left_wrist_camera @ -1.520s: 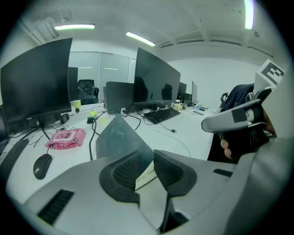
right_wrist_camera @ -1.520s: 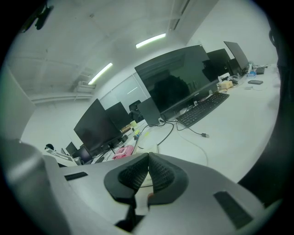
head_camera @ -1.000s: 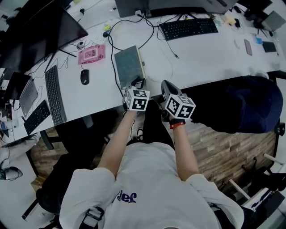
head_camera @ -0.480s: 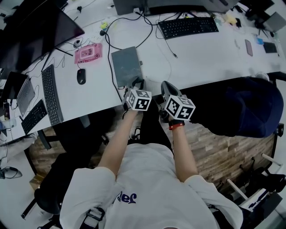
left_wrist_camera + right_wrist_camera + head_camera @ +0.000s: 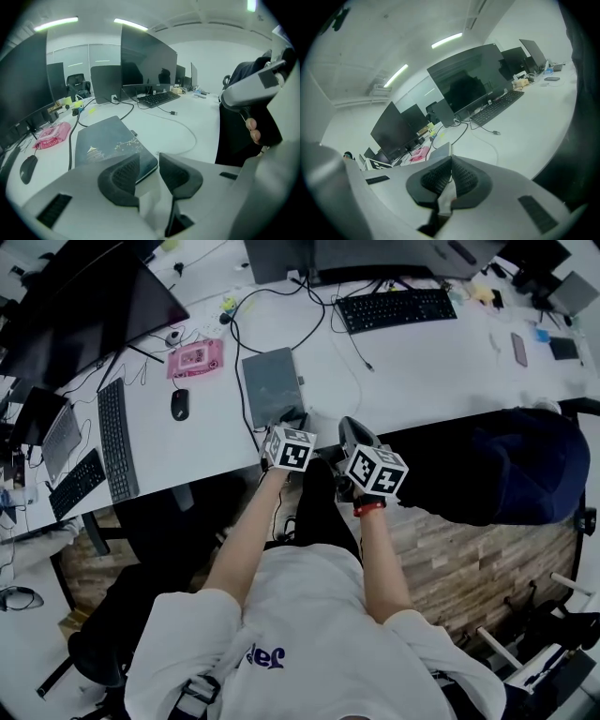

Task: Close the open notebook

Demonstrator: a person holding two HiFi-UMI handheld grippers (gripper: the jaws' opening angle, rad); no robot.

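The notebook (image 5: 272,385) lies closed and flat on the white desk (image 5: 422,371), its dark teal cover up. In the left gripper view the notebook (image 5: 110,143) shows a pale drawing on the cover. My left gripper (image 5: 292,417) hovers at the notebook's near edge; its jaws (image 5: 148,171) are opening and nothing is pressed between them, the book's near corner lying just beyond. My right gripper (image 5: 347,420) is beside it over the desk's front edge, its jaws (image 5: 450,174) shut on nothing.
A black cable (image 5: 236,362) runs along the notebook's left side and a thin cable (image 5: 185,131) loops to its right. A mouse (image 5: 179,404), a pink case (image 5: 195,358) and keyboards (image 5: 116,437) (image 5: 394,307) lie around. A dark blue chair (image 5: 520,460) stands at the right.
A second ago a pale page edge showed along the notebook's right side; now only the flat cover shows. Both grippers have stayed about where they were.
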